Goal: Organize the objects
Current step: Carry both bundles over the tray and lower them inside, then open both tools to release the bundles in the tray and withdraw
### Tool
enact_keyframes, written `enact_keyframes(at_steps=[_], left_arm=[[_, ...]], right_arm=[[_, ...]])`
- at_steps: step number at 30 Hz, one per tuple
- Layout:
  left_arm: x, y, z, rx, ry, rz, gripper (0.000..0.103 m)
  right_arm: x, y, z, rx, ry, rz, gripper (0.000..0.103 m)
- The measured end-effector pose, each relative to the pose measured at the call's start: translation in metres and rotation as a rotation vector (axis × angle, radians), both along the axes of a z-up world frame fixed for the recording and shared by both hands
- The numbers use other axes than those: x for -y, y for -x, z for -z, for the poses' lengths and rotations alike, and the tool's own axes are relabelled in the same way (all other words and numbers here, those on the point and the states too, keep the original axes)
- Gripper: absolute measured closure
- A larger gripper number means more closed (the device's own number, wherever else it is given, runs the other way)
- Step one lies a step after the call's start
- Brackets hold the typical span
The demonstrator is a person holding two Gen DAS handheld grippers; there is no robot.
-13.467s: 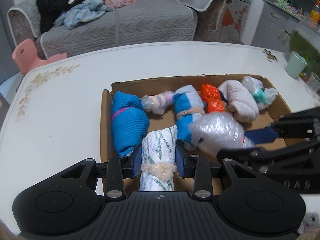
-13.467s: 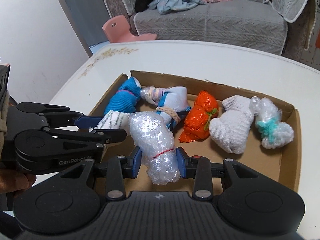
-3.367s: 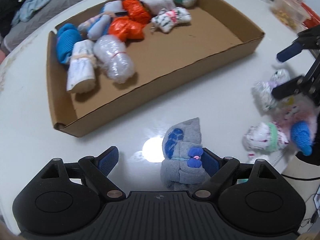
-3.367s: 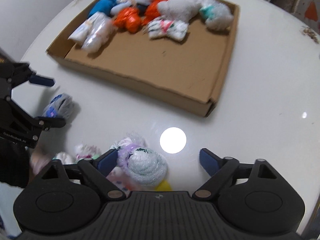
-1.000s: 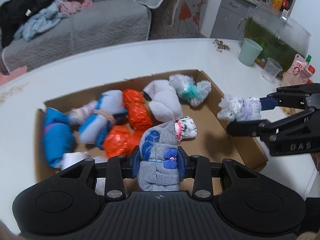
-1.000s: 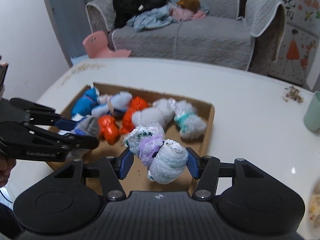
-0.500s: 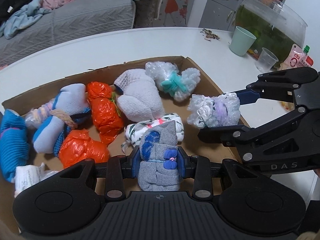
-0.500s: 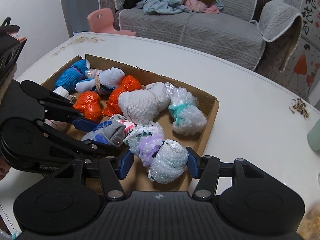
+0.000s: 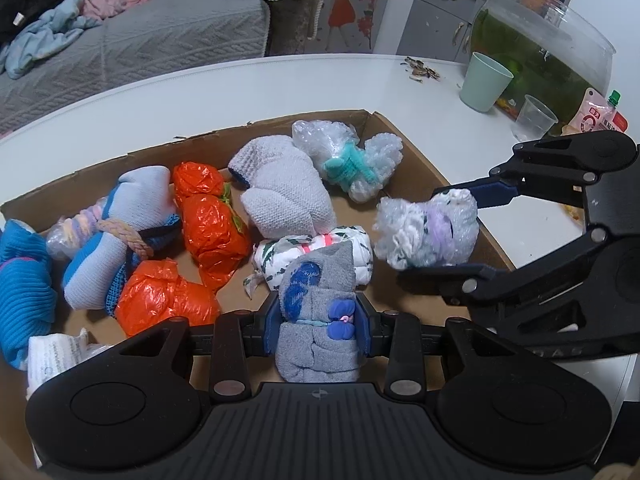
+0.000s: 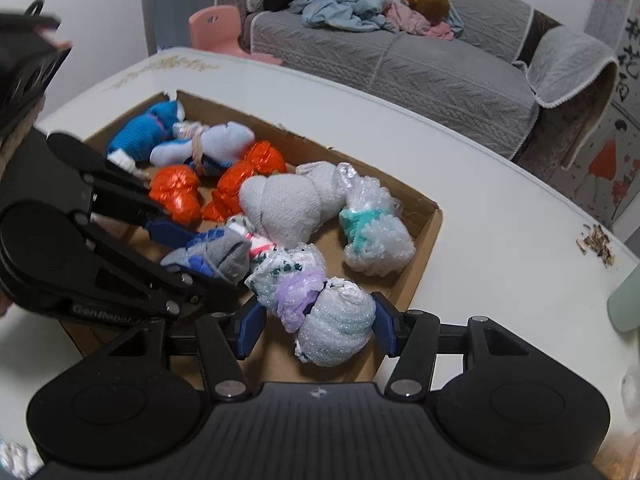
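A shallow cardboard box [image 9: 404, 148] [image 10: 432, 220] on a white table holds several tied bundles: blue, orange [image 9: 212, 224], white knit [image 9: 284, 196], bubble wrap with a teal tie [image 9: 352, 168]. My left gripper [image 9: 318, 322] is shut on a grey sock bundle [image 9: 316, 320] with a blue bow, low over the box's near right part; it also shows in the right wrist view [image 10: 218, 256]. My right gripper [image 10: 316, 326] is shut on a white bubble-wrap bundle [image 10: 320, 308] with a purple tie, over the box's right end, also seen from the left wrist [image 9: 428, 232].
A mint cup [image 9: 484, 86], a clear plastic cup [image 9: 534, 116], a fish bowl [image 9: 540, 44] and snack packets stand at the table's far right. A grey sofa [image 10: 400, 52] with clothes and a pink stool [image 10: 218, 28] lie beyond the table.
Both grippers have moved lower and further into the box with their bundles, ending side by side over its right part.
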State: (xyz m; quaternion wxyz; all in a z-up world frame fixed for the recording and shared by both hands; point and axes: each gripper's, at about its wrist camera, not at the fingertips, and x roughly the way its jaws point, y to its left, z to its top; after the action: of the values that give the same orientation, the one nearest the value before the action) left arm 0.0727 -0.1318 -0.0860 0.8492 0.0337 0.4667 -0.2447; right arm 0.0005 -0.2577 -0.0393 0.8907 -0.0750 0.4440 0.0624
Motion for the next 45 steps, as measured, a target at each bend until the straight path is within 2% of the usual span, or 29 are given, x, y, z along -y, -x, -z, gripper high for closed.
enact_keyframes(at_steps=[8,10,12,13,15,16,17,24,26,33,38,45], left_arm=[[-0.001,-0.001,0.001,-0.014,0.015,-0.011,0.058],[-0.002,-0.001,0.001,-0.009,0.010,-0.016,0.054],[-0.004,-0.001,0.001,-0.011,0.005,-0.032,0.043],[-0.006,-0.002,0.001,-0.015,0.005,-0.041,0.041],[-0.007,-0.002,0.002,-0.022,0.008,-0.046,0.035],[-0.007,-0.002,0.002,-0.023,0.010,-0.047,0.035],[-0.006,-0.001,0.002,-0.025,0.011,-0.049,0.035],[-0.004,0.002,-0.003,-0.068,0.063,-0.056,0.033],[-0.002,0.005,-0.007,-0.054,0.045,-0.046,0.028],[-0.008,0.011,-0.017,-0.063,0.001,-0.111,0.018],[-0.022,0.017,-0.031,-0.075,0.005,-0.136,0.017],[-0.039,0.031,-0.051,-0.073,0.025,-0.184,0.009]], right_arm=[[-0.001,0.002,-0.001,0.009,0.013,-0.005,0.049],[-0.002,0.003,-0.002,0.015,0.027,-0.009,0.048],[-0.001,0.003,-0.003,0.016,0.024,-0.013,0.047],[0.000,0.004,-0.004,0.019,0.026,-0.017,0.045],[0.001,0.005,-0.006,0.030,0.028,-0.013,0.035],[0.001,0.005,-0.006,0.038,0.046,-0.001,0.026],[0.003,0.005,-0.006,0.041,0.052,0.007,0.024],[0.012,0.009,-0.010,0.040,0.035,0.015,0.024],[0.015,0.011,-0.012,0.036,0.032,0.018,0.023],[0.019,0.016,-0.014,0.038,0.009,0.020,0.020],[0.016,0.017,-0.021,0.056,-0.031,0.037,0.011],[0.007,0.024,-0.028,0.083,-0.041,0.058,0.007]])
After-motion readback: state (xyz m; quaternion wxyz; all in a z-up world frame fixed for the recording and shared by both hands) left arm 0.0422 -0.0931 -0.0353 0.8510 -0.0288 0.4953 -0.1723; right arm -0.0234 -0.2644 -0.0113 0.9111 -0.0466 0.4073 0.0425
